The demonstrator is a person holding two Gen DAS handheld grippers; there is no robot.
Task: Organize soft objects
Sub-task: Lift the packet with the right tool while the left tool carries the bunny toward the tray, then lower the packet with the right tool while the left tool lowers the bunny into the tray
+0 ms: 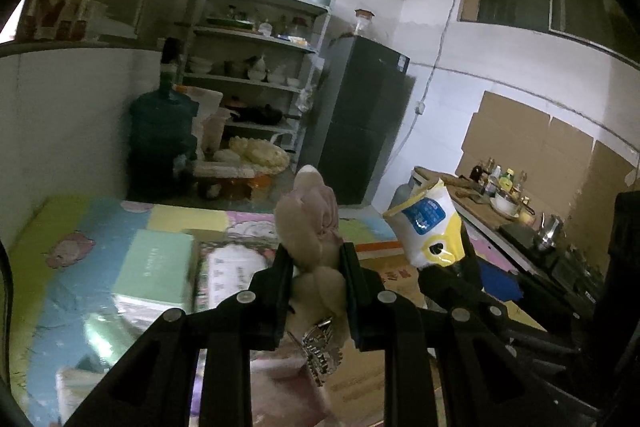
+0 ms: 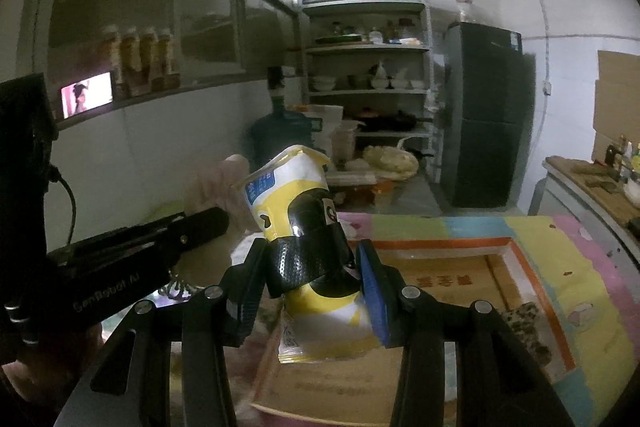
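The left gripper [image 1: 314, 269] clamps a pinkish plush toy [image 1: 308, 215]; the right gripper [image 2: 312, 279] pinches a yellow-white soft pouch [image 2: 296, 187]. Both are held aloft over an open cardboard box [image 2: 472, 279], perhaps their destination; neither is placed yet.

Open cardboard box [image 2: 448, 279] below right tool [image 2: 312, 267], left tool [image 2: 200, 223] crowding close beside

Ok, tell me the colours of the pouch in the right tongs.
The pouch is white and yellow with a blue label and black markings, clearest in the right wrist view.
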